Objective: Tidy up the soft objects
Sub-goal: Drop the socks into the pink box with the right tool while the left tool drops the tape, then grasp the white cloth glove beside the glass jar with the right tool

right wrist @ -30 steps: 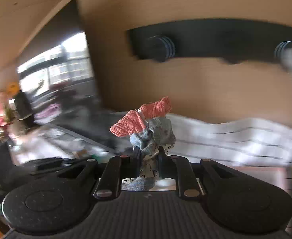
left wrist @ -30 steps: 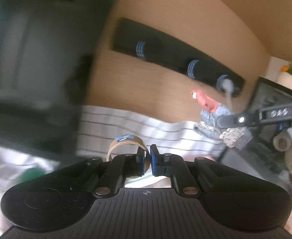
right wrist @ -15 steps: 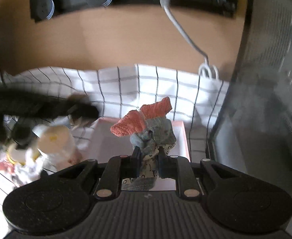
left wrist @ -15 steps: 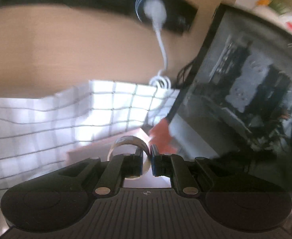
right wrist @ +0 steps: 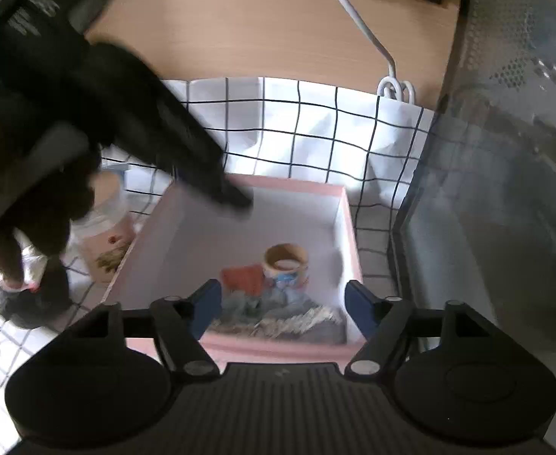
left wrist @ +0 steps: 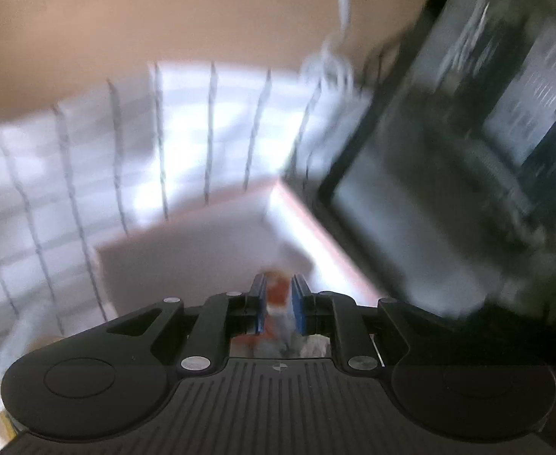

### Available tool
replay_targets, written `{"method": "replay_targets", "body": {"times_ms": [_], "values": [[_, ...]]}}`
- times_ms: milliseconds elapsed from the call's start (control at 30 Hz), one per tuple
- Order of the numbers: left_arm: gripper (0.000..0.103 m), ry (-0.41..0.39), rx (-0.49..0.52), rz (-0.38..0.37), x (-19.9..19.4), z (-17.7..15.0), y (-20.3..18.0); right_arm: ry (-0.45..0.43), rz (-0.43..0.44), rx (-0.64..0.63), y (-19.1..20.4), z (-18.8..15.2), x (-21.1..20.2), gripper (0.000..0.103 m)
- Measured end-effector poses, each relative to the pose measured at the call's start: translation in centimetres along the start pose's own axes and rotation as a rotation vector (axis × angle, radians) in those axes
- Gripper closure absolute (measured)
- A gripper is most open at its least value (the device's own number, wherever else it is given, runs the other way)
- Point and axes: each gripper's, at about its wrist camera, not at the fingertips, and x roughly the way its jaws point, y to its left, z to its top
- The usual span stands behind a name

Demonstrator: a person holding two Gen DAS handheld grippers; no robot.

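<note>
A pink box (right wrist: 348, 227) with a white inside stands on the checked cloth. In its near right corner lie the orange and blue-grey cloth bundle (right wrist: 255, 292) and a tape roll (right wrist: 286, 265). My right gripper (right wrist: 282, 305) is open and empty just above the bundle. My left gripper (right wrist: 236, 199) reaches into the box from the upper left. In the blurred left wrist view its jaws (left wrist: 278, 303) stand a little apart with nothing held, and the orange cloth (left wrist: 276, 292) shows below them.
A dark glass-fronted appliance (right wrist: 505, 189) stands right of the box. A white cable (right wrist: 357, 19) hangs down the wooden wall. A printed jar (right wrist: 103, 235) stands left of the box on the checked cloth (right wrist: 316, 129).
My right gripper has opened and let the cloth bundle drop into the box. My left gripper has let go of the tape roll, which now lies in the box.
</note>
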Motion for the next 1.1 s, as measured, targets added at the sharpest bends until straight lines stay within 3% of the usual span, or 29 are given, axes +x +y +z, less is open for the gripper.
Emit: {"method": "replay_targets", "body": {"times_ms": [133, 367, 467, 600, 767, 1000, 1100], "values": [[0.087, -0.139, -0.077, -0.013, -4.6, -1.8, 2.6, -0.021, 0.033, -0.037, 1.9, -1.6, -1.6, 0.026], [0.087, -0.339, -0.126, 0.196, -13.0, -9.4, 7.5, -0.039, 0.122, -0.095, 6.6, -1.4, -2.6, 0.025], [0.087, -0.326, -0.174, 0.293, -15.1, -13.1, 9.6, -0.047, 0.159, -0.126, 9.0, -0.5, -2.2, 0.025], [0.087, -0.280, -0.236, 0.358, -16.6, -16.7, 11.3, -0.059, 0.198, -0.199, 13.0, 1.0, -1.6, 0.025], [0.087, -0.274, -0.311, 0.343, -18.6, -20.5, 12.8, 0.003, 0.294, -0.174, 16.1, 1.7, 0.6, 0.025], [0.087, -0.280, -0.403, 0.338, -21.1, -24.0, 15.3, 0.114, 0.337, -0.061, 18.0, 2.4, 5.0, 0.026], [0.087, -0.286, -0.417, 0.340, -21.9, -24.6, 15.7, 0.128, 0.399, -0.039, 19.3, 2.5, 4.8, 0.040]]}}
